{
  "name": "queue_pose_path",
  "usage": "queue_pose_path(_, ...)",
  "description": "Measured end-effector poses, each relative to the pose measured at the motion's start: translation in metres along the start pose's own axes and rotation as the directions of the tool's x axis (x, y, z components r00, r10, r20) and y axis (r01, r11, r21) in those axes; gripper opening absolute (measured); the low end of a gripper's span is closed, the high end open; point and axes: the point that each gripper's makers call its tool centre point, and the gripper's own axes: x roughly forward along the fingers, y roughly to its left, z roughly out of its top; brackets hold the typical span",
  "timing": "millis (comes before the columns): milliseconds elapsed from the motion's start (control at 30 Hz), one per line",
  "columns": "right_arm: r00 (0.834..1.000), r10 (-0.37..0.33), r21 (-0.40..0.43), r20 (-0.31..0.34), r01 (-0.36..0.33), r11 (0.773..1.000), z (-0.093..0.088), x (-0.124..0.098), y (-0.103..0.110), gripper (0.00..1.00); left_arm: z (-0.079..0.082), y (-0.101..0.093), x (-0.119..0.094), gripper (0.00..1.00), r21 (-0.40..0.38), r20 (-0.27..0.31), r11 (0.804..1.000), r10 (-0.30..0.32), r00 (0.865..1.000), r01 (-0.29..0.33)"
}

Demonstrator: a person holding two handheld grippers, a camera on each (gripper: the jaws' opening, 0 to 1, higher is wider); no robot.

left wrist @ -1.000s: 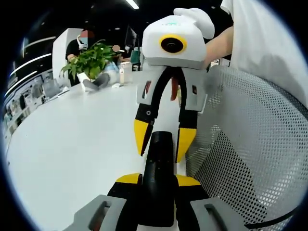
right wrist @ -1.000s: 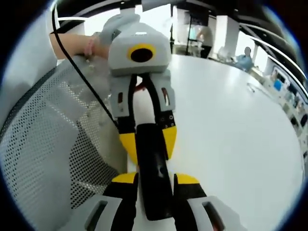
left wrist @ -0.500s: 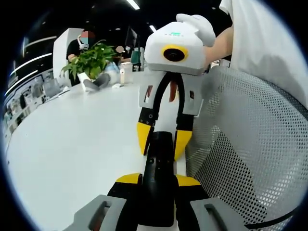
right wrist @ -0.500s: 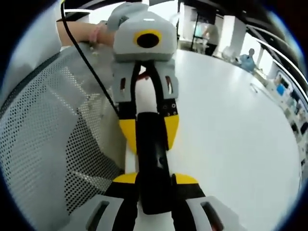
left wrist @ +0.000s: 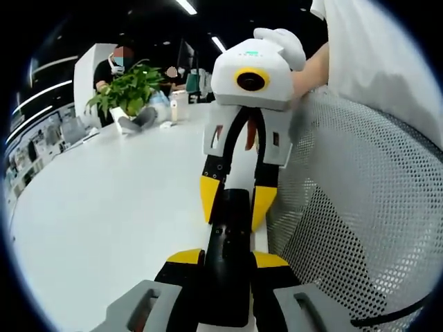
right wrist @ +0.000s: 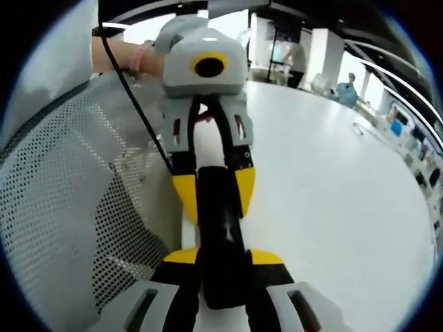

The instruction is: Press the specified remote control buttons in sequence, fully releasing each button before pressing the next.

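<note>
One black remote, long and slim, held off the bench between both tools, one at each end. Long axis runs straight from one tool to the other. In the left gripper view the near end sits between the left tool's yellow-tipped jaws, which are pressed onto its sides; the far end goes up the frame into the right tool, whose jaws flank it closely. In the right gripper view the same remote runs from the right tool, jaws pinching its near end, up to the left tool at the far end. Both tools equally near: each already has it.

Buttons not legible in either view, face too dark and foreshortened. Judgement: with both tools pinching the sides, neither has a free tip to press down; one would have to let go and come over the top face along the long axis while the other steadies the remote.

Remote hangs over the bench edge nearest the person, just beside a white mesh chair back. White bench top is bare near the remote. Far corner: one potted plant, a few small items too small to name. A person's hand grips the right tool's body.

Count: one remote, two tools, one chair, one plant.
</note>
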Motion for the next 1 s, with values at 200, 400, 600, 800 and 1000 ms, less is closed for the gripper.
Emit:
queue_pose_path(200,1.000,0.006,-0.010,0.011,-0.006,1.000,0.0003,-0.0002,0.0001,0.22,0.0004,0.0005,-0.0001,0.25,-0.007,0.008,1.000,0.013,1.000,-0.013)
queue_pose_path(400,1.000,0.008,-0.011,0.010,-0.008,1.000,-0.0001,0.0002,-0.0003,0.22,0.0007,0.0010,0.0005,0.25,-0.008,0.001,1.000,0.030,1.000,-0.030)
queue_pose_path(600,1.000,0.004,-0.014,0.005,-0.003,1.000,-0.0005,0.0007,-0.0003,0.22,0.0010,0.0013,0.0009,0.26,-0.016,-0.008,0.999,0.035,0.999,-0.035)
queue_pose_path(800,1.000,0.004,-0.013,0.003,-0.004,1.000,-0.0004,0.0013,-0.0002,0.22,0.0010,0.0013,0.0001,0.26,-0.015,-0.012,0.999,0.037,0.999,-0.037)
queue_pose_path(1000,1.000,0.004,-0.012,0.002,-0.004,1.000,-0.0001,0.0013,-0.0004,0.22,0.0037,0.0004,0.0001,0.29,-0.125,-0.006,0.992,0.032,0.999,-0.032)
